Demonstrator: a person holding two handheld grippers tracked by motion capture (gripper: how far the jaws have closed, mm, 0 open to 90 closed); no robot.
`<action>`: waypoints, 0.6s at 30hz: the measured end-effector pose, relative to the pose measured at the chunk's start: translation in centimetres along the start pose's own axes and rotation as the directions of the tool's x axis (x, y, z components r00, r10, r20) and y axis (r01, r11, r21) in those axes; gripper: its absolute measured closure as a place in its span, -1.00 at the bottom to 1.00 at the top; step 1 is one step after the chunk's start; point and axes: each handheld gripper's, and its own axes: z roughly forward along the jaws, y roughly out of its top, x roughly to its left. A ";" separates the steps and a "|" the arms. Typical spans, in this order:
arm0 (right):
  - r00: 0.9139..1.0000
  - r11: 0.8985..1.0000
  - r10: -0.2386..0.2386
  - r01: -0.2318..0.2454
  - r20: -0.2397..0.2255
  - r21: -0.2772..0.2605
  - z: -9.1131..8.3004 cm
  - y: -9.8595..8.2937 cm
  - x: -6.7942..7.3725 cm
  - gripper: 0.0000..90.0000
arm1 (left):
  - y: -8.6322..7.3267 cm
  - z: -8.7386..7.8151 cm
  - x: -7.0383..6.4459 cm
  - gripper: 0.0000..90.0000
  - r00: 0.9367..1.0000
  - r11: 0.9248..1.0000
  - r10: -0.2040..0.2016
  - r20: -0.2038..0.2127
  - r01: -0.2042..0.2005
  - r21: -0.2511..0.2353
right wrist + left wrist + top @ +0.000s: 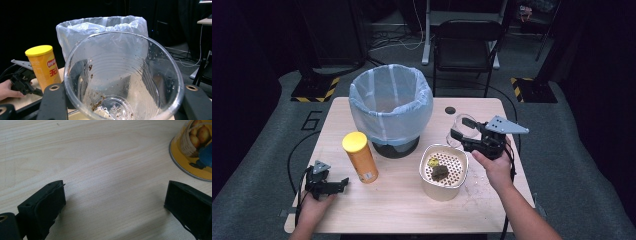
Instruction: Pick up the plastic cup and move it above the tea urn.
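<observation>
A light wooden table holds a bin with a thin blue bag at the back. In front of the bin, to the left, stands a tall yellow chip can with a yellow lid. To the right of the can sits a round cream tub with a lid full of little holes, and some dark and yellow scraps lie on that lid. The right hand-held gripper is lifted up just behind the tub, and its two jaws squeeze a clear plastic cup from both sides. The cup is tipped over, and brown bits stick to its inside. The left hand-held gripper rests low on the table near the can, with its jaws wide apart and nothing between them.
</observation>
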 end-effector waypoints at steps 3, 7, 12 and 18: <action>1.000 1.000 -0.013 0.013 -0.009 0.018 0.2 0.5 0.4 -0.17 | 0.0 0.0 0.0 -0.93 1.000 1.000 0.000 0.000 0.000 0.000; 0.999 0.999 -0.033 0.033 -0.015 0.025 0.3 0.8 0.8 -0.17 | 0.0 0.0 0.0 -0.93 1.000 1.000 0.000 0.000 0.000 0.000; 0.997 0.997 -0.065 0.066 -0.035 0.028 0.5 2.3 1.9 -0.16 | 0.0 0.0 0.0 -0.93 1.000 1.000 0.000 0.000 0.000 0.000; 0.995 0.995 -0.092 0.093 -0.040 0.037 1.9 5.5 2.7 -0.16 | 0.0 0.0 0.0 -0.93 1.000 1.000 -0.002 0.000 0.002 -0.001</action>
